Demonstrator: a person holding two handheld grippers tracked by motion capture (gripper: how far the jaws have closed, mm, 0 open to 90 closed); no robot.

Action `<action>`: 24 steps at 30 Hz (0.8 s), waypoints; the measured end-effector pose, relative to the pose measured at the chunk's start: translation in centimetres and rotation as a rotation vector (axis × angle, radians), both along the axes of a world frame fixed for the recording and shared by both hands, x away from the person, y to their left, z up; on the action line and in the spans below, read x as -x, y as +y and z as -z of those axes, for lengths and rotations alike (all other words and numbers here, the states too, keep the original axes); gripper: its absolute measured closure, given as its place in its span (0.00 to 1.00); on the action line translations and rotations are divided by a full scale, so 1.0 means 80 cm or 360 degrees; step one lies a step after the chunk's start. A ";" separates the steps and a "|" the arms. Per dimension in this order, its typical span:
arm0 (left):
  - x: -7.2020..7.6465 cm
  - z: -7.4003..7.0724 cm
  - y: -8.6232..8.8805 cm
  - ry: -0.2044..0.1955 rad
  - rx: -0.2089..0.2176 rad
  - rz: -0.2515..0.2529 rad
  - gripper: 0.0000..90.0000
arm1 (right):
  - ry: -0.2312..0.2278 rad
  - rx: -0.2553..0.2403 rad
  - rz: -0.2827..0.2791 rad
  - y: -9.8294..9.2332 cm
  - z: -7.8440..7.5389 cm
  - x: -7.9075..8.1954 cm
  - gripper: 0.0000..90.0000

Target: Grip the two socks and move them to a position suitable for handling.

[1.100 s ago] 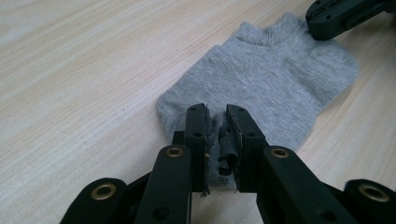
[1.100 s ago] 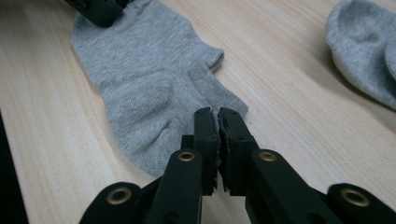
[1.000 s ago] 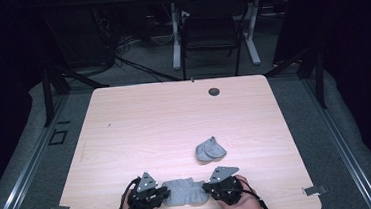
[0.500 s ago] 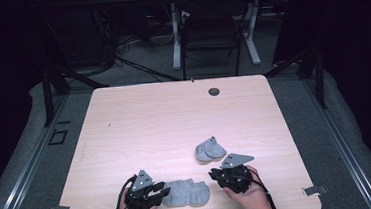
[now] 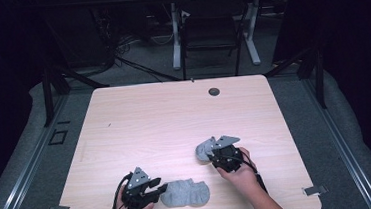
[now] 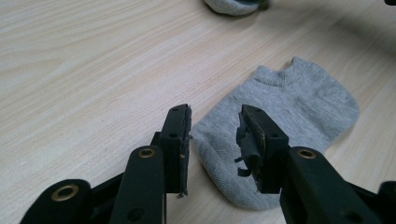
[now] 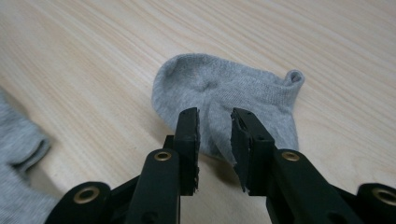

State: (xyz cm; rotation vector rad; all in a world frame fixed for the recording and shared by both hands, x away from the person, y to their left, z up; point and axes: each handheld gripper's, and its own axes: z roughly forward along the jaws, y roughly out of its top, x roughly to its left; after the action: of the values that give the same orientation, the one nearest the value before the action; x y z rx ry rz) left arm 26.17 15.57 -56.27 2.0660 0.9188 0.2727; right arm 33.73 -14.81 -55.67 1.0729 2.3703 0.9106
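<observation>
high view: left claw (image 5: 161, 188) low at the near edge of the worktop (image 5: 174, 115), jaws just opened, tips right at the end of the flat sock (image 5: 185, 194), which lies spread out just beyond them. no cloth pinched there now, where a second ago both claws sat on that sock. right claw (image 5: 216, 152) gone from the flat sock, now up and away to the right, at the crumpled second sock (image 5: 204, 149), jaws also just opened. the two socks well apart, the right claw between them.

left gripper view: jaws spread, the pads worn and ragged, the flat sock's (image 6: 285, 121) near end lying on the wood under and beyond the gap, not pressed. second sock (image 6: 231, 5) far ahead at the top edge.

right gripper view: jaws parted, hovering over the near hem of the second sock (image 7: 224, 98), cloth seen through the gap but no pad pressing on it. edge of the flat sock (image 7: 21, 154) off to the left of the claw.

likely meaning: first sock laid out and let go, done with for now; next step looks like a pinch on the second sock, to bring it over to its mate.
</observation>
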 end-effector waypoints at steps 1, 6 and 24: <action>0.000 0.000 0.000 0.0000 -0.0001 -0.0003 0.71 | -0.0013 0.0021 0.0006 0.003 0.002 -0.004 0.80; -0.003 0.001 0.002 0.0002 0.0003 -0.0009 0.70 | 0.0019 0.0026 0.0037 0.007 0.009 -0.012 0.79; -0.007 0.003 0.005 -0.0004 -0.0002 -0.0031 0.70 | 0.0098 0.0021 0.0052 0.030 0.014 -0.009 0.95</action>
State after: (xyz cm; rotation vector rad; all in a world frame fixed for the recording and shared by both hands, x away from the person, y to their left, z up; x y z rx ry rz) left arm 26.76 15.97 -56.50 2.0583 0.9381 0.2861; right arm 34.42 -12.39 -56.82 1.1469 2.3975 0.8614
